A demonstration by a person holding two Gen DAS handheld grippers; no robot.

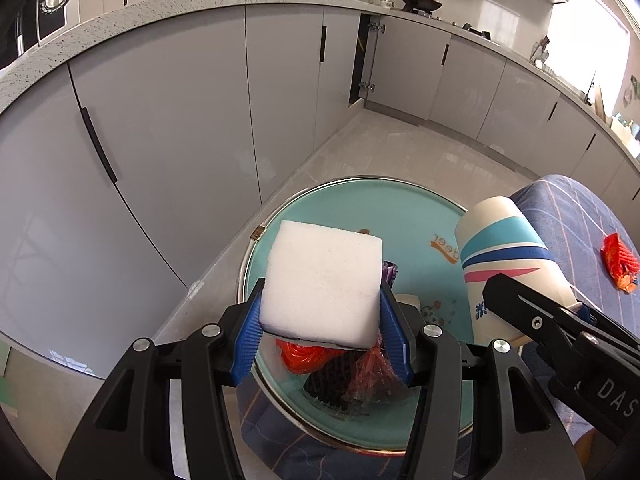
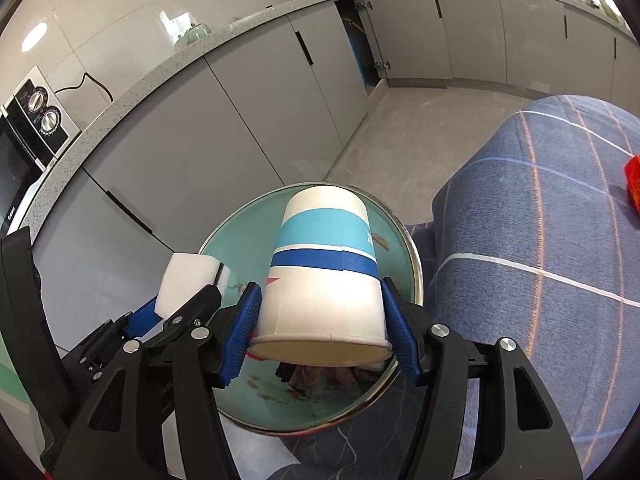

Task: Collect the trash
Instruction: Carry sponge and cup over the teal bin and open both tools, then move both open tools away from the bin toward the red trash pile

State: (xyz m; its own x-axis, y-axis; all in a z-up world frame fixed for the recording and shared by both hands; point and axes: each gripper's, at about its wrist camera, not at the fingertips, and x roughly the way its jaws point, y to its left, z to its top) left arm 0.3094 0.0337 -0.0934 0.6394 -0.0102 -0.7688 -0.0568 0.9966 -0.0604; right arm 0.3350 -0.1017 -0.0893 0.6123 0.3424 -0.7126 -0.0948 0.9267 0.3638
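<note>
My left gripper (image 1: 322, 312) is shut on a white foam block (image 1: 322, 280) and holds it above a round teal bin (image 1: 400, 216) with a metal rim. Red, black and clear wrappers (image 1: 340, 368) lie inside the bin. My right gripper (image 2: 320, 332) is shut on a white paper cup (image 2: 324, 280) with blue stripes, tilted with its base pointing forward, over the same bin (image 2: 236, 240). The cup (image 1: 508, 256) and the right gripper show at the right of the left wrist view. The foam block (image 2: 188, 280) shows at the left of the right wrist view.
A blue checked tablecloth (image 2: 540, 240) covers the table to the right, with a red wrapper (image 1: 620, 260) lying on it. Grey kitchen cabinets (image 1: 160, 120) stand behind the bin, with one door ajar (image 1: 362, 60). A toaster oven (image 2: 28, 128) sits on the counter.
</note>
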